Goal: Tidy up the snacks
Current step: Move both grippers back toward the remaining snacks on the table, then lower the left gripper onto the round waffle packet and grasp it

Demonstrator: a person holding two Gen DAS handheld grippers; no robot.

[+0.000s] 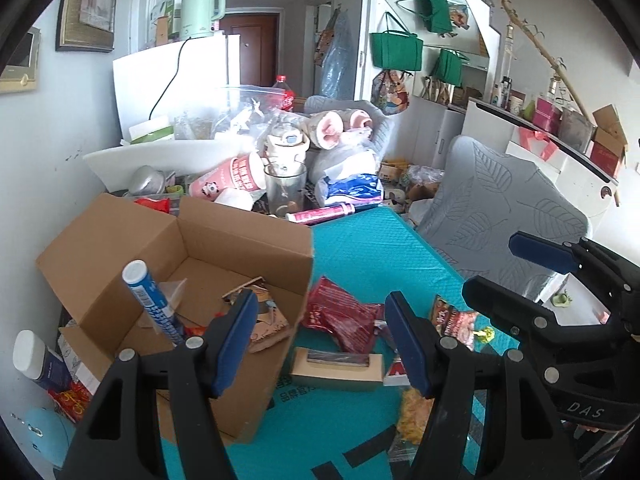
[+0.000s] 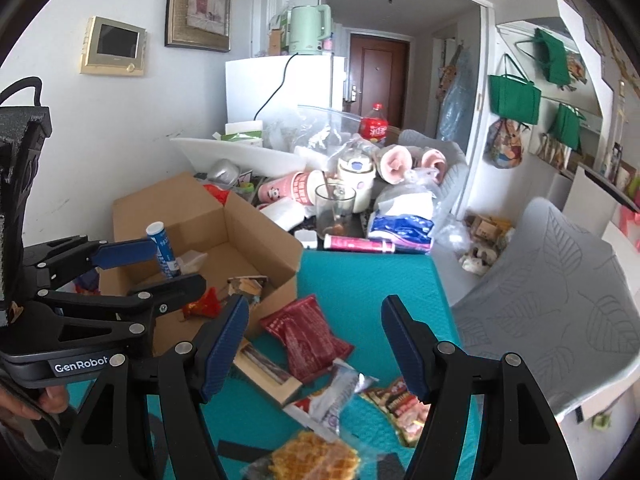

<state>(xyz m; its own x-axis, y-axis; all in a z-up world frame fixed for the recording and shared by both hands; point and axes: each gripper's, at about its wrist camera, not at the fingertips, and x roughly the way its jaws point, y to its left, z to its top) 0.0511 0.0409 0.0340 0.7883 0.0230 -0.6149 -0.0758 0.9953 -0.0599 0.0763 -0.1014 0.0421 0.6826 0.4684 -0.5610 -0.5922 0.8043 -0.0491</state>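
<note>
A: What are the claws doing?
B: The left claw (image 1: 322, 344) and the right claw (image 2: 314, 346) are both hanging spread apart, pinching nothing.
A: Where are the snacks?
B: The red snack bag (image 2: 308, 338) is lying mid-frame on the teal tabletop (image 2: 360, 276), beside the cardboard box (image 2: 256, 236) at left.

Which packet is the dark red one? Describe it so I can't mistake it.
Start at the open cardboard box on the teal mat. Just outside the box's near right corner lies the dark red packet, flat on the mat. It is the only plain crimson, crinkled pouch; the tan box touching it is rigid and rectangular.
</note>
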